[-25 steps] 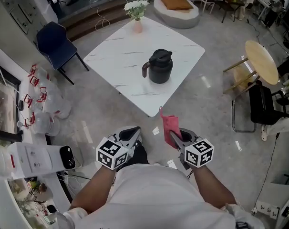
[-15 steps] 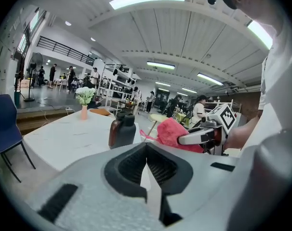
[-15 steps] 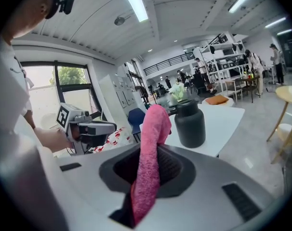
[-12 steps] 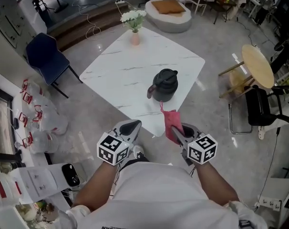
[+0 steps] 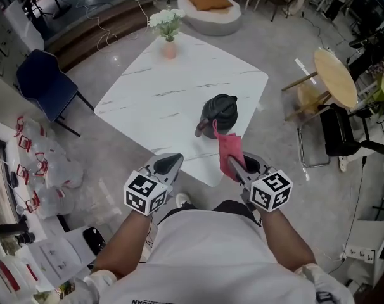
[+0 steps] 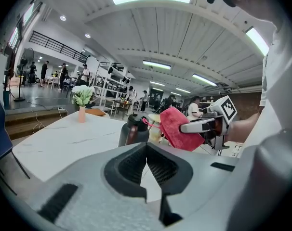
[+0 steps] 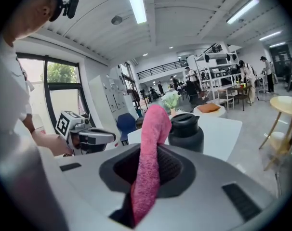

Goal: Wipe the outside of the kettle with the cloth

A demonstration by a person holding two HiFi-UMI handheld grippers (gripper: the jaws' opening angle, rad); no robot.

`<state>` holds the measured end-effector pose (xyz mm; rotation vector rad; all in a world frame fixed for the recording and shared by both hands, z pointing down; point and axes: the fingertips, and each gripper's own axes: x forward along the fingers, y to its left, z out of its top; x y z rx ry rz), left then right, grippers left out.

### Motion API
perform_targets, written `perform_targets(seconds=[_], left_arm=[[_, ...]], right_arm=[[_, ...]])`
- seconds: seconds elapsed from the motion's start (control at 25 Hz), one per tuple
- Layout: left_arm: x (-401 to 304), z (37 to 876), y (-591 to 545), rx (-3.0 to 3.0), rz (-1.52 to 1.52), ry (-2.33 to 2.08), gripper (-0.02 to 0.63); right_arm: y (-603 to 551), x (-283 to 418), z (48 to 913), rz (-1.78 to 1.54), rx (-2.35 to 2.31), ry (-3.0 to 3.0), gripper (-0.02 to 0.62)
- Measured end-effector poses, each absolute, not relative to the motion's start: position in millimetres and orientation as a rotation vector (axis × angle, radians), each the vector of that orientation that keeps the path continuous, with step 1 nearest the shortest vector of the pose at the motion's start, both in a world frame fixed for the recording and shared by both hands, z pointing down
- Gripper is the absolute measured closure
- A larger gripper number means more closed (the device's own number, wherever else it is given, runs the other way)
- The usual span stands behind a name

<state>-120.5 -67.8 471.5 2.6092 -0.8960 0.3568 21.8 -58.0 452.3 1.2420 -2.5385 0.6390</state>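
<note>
A dark kettle (image 5: pixel 220 113) with a lid and a side handle stands near the front corner of the white marble table (image 5: pixel 160 94); it also shows in the left gripper view as the kettle (image 6: pixel 134 130) and in the right gripper view as the kettle (image 7: pixel 185 130). My right gripper (image 5: pixel 234 165) is shut on a pink cloth (image 5: pixel 228 149), which sticks up between the jaws as the cloth (image 7: pixel 150 156), just short of the kettle. My left gripper (image 5: pixel 168 163) is shut and empty, at the table's near edge, left of the kettle.
A pink vase with white flowers (image 5: pixel 168 31) stands at the table's far corner. A blue chair (image 5: pixel 44 83) sits to the left, a round wooden side table (image 5: pixel 335 76) and a dark chair (image 5: pixel 336 129) to the right. White bags (image 5: pixel 37 170) lie on the floor at left.
Both grippers have moved forward toward the table; the kettle now lies close in front of the cloth. The cloth stays held in the right gripper, the left stays shut.
</note>
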Motion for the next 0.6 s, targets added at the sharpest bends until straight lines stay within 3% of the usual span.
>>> perform_targets(seconds=[0.6], left_arm=[[-102.5, 463.6, -97.1, 2.649, 0.429, -0.942, 0.607]], right_arm=[[-106.6, 27.0, 419.9, 0.46, 1.117, -2.593, 0.529]])
